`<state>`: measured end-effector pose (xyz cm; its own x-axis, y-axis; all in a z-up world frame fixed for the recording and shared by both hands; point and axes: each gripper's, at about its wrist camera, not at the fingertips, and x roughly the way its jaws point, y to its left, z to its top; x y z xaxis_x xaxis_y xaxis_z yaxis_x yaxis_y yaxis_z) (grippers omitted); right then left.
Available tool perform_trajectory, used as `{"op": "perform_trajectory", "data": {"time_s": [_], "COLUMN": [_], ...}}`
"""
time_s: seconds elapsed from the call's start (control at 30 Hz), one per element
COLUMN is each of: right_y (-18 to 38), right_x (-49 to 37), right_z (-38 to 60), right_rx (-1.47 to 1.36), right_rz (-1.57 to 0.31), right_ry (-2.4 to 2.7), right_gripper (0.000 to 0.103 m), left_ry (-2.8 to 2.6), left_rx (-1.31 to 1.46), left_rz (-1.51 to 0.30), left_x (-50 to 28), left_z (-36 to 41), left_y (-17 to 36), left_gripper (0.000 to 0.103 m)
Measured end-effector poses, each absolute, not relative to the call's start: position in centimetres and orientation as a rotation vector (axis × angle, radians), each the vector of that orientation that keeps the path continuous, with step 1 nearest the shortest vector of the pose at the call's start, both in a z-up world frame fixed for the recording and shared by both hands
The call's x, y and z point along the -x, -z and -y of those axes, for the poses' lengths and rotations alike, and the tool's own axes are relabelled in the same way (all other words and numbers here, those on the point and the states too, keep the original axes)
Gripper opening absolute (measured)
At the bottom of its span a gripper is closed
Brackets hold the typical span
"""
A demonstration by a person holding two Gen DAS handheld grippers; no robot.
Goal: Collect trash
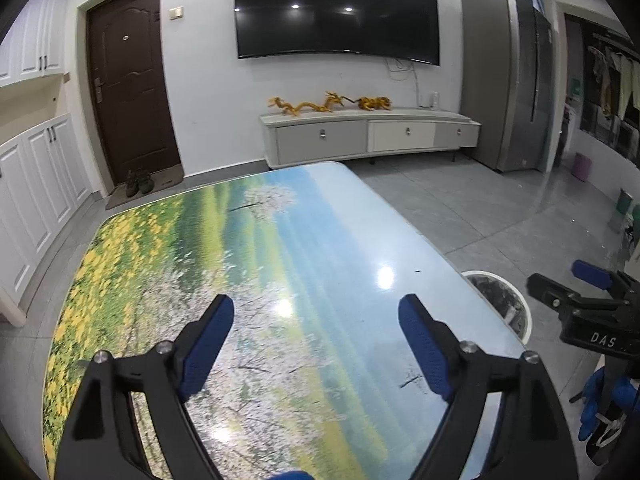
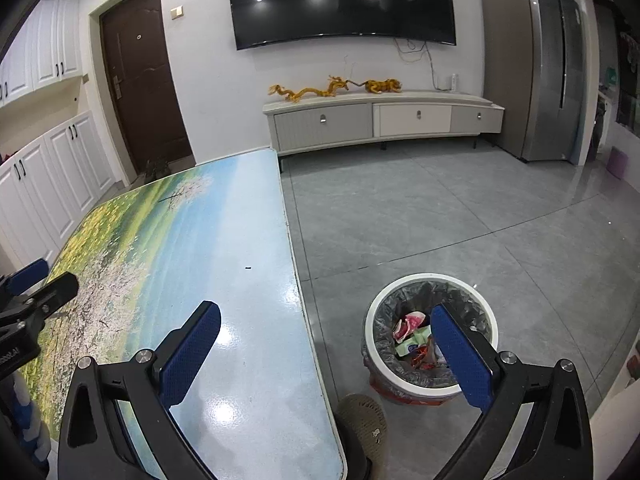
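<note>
From the left wrist, the left gripper [image 1: 316,344] hung spread and empty over the bare landscape-printed table [image 1: 168,256], probably because nothing remained there to pick.

From the right wrist, the right gripper [image 2: 326,354] stood spread wide and empty, straddling the table edge. The trash [image 2: 416,342] lay crumpled in the upright bin [image 2: 372,322] on the floor; its long axis was unclear.

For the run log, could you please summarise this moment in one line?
left hand-held gripper: open, empty | right hand-held gripper: open, empty | trash bin: wrappers inside
</note>
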<state>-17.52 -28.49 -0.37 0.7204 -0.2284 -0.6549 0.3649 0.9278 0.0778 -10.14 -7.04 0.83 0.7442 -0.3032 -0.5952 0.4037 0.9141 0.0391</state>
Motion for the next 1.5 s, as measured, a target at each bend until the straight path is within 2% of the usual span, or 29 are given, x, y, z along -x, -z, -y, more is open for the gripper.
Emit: {"op": "perform_trajectory", "data": {"time_s": [0.53,1.5], "right_y": [1.1,0.0], "right_x": [17.9,18.3], "right_z": [28.4,28.8], "right_rx": [-0.210,-0.154], "right_rz": [-0.684,-0.625], "right_ry": [0.348,0.423], "right_gripper": [0.102,0.103], "left_ry": [0.359,0.327], "left_rx": [-0.139,-0.148], "left_rz": [-0.637,-0.618], "left_x": [10.2,10.2], "left_z": [5.9,6.0], "left_y": [-0.3,0.0], "left_gripper": [0.089,0.089]}}
